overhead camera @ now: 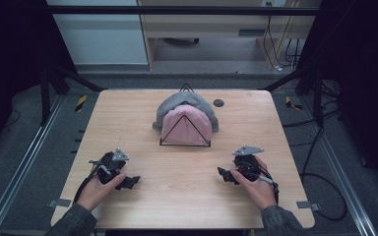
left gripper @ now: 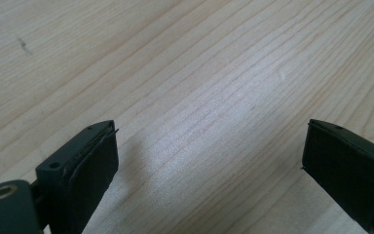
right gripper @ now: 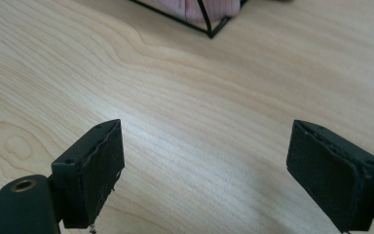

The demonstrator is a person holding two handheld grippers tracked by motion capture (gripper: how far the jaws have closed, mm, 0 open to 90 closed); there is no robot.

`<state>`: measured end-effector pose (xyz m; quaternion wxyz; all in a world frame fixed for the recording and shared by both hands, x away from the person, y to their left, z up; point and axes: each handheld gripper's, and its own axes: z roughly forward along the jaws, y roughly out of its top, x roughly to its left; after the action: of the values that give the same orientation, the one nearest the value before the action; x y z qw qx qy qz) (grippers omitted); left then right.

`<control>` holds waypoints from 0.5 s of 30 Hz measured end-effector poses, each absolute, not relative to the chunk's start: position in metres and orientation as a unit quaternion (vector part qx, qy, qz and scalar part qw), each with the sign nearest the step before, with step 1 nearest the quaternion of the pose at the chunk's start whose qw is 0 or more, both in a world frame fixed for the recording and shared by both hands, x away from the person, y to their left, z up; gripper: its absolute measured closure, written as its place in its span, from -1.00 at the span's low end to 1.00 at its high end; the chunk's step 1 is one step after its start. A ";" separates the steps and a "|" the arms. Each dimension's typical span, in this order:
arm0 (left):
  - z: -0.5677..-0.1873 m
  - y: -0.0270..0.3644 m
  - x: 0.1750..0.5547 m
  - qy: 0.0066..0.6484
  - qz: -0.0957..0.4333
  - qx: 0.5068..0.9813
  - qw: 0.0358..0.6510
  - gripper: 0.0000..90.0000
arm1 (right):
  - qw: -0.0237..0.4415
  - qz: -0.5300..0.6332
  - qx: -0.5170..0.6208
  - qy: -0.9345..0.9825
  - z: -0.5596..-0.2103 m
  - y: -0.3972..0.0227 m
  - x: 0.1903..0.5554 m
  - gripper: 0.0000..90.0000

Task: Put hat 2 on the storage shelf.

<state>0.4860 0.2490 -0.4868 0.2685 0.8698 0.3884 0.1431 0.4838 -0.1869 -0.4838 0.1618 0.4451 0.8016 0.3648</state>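
Table — light wood, centre of the high view.

Wire stand — upper centre, black, triangular; grey hat and pink hat both hang on it, pink in front. Nothing judged removed yet; all handling remains.

Left gripper — lower left, jaws apart, holding nothing, well apart from the stand.

Right gripper — lower right, jaws apart, holding nothing.

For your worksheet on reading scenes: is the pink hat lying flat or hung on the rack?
Hung: the pink hat drapes over the black wire rack, a grey hat behind.
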 end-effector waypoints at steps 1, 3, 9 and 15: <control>-0.488 0.248 0.487 0.389 0.142 0.872 0.262 -0.88 | 0.159 0.359 0.448 0.803 -0.487 -0.187 0.484 -0.69; -0.490 0.247 0.488 0.389 0.139 0.875 0.252 -0.88 | 0.157 0.353 0.447 0.807 -0.490 -0.187 0.484 -0.69; -0.497 0.246 0.487 0.386 0.131 0.870 0.278 -1.00 | 0.155 0.318 0.451 0.820 -0.501 -0.186 0.485 -0.80; -0.498 0.247 0.487 0.381 0.133 0.869 0.285 -1.00 | 0.185 0.338 0.443 0.809 -0.511 -0.180 0.480 -0.96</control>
<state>0.4871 0.2469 -0.4978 0.2855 0.8692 0.3812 0.1331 0.4800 -0.1798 -0.5105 0.1852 0.4432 0.8095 0.3377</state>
